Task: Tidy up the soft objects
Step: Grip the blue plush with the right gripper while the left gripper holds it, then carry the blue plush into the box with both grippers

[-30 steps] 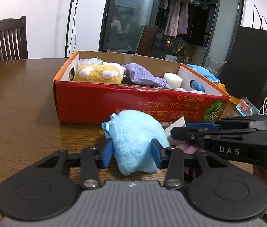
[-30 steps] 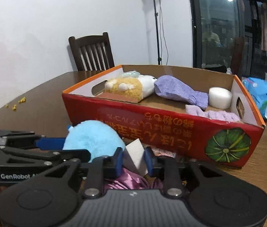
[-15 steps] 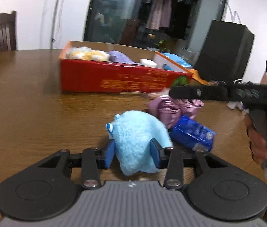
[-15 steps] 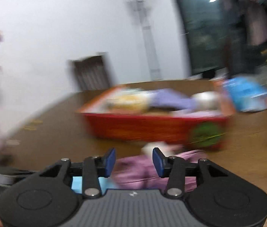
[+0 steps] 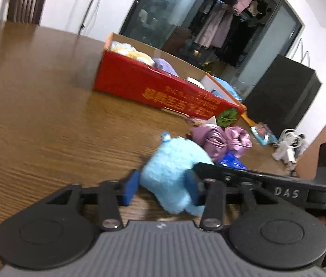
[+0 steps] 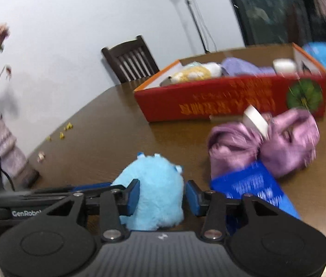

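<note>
Left jaws: the left gripper (image 5: 160, 190) pinched the blue plush toy (image 5: 172, 175) between its blue pads. These jaws had just been closing, and both pads pressed into the fur.
Right jaws: the right gripper (image 6: 162, 196) stood spread after just opening. In its own view the plush sat between the pads, with a slim gap at the 3 o'clock pad. Whether the 9 o'clock pad touched it, I could not tell.
Plush position: it rested low on the wooden table (image 5: 36, 115), outside the box.
Gripper crossing: in the left wrist view the right gripper reached in from 3 o'clock, its tip just beside the plush.
Blue packet (image 6: 253, 184): lay at 3 o'clock of the plush in the right wrist view, partly under the satin.
Purple satin bundle (image 6: 262, 145): sat at 2 o'clock of the plush, crumpled, with a white block (image 6: 255, 120) resting on top.
Red box (image 6: 209, 101): stood at 1 o'clock beyond the bundle, open-topped. It held a yellow plush (image 6: 193, 72), a lilac cloth (image 6: 241, 65) and a white roll (image 6: 284, 64).
Vase of dried flowers (image 6: 6, 152): stood at 9 o'clock near the table edge.
Chair (image 6: 130, 62): stood at 11 o'clock behind the table.
Black bag (image 5: 280, 99): stood at 2 o'clock in the left wrist view, past the box.
</note>
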Motion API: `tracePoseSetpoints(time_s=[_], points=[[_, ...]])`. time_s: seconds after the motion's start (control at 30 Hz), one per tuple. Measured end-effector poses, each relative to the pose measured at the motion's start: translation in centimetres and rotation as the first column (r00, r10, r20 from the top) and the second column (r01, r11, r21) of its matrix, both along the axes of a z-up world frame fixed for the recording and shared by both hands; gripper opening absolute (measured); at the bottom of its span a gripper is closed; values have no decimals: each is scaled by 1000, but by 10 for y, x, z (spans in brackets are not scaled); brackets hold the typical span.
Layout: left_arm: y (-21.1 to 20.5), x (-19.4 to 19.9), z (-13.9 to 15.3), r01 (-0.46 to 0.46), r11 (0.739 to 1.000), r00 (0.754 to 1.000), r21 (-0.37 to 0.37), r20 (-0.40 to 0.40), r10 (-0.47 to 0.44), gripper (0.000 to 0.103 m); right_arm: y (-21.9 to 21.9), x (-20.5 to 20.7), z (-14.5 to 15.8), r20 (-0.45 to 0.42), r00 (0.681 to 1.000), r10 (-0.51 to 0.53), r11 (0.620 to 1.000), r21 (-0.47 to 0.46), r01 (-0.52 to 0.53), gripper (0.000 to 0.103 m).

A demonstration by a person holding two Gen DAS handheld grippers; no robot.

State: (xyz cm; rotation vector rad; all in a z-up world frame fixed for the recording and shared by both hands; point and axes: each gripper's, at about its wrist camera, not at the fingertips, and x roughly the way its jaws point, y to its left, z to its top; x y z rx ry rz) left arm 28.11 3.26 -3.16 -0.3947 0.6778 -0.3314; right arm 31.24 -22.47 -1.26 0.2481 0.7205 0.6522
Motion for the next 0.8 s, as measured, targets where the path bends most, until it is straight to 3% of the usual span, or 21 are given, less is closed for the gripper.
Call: tracePoseSetpoints(time_s=[0.03, 0.27, 0.43, 0.53, 0.6, 0.67, 0.8], points=[[-1, -1, 0, -1, 1000, 1000, -8, 0, 1, 36, 1, -1, -1, 3, 1000, -2, 1000, 4, 2, 36], [-4, -8, 7, -6, 1000, 999, -16, 36, 7, 34, 3, -4, 4, 7, 1000, -11, 1000, 14, 10, 34], [-11, 20, 55, 36, 999, 988, -34, 153, -31, 34, -13, 4, 47, 112, 992, -50, 998, 49, 45, 34], [-20, 70, 89, 76, 997, 976, -12, 208, -72, 34, -24, 44, 86, 189, 980, -59, 998, 40, 52, 34], [-26, 113, 99, 96, 995, 976, 4, 198, -95, 34, -28, 80, 100, 196, 978, -69, 998, 26, 65, 34], [-33, 158, 100, 101, 995, 983, 27, 154, -104, 34, -31, 126, 102, 135, 988, -80, 997, 29, 77, 34], [-46, 226, 80, 90, 991, 995, 99, 35, -94, 34, -34, 212, 76, -31, 996, -89, 996, 29, 90, 34]])
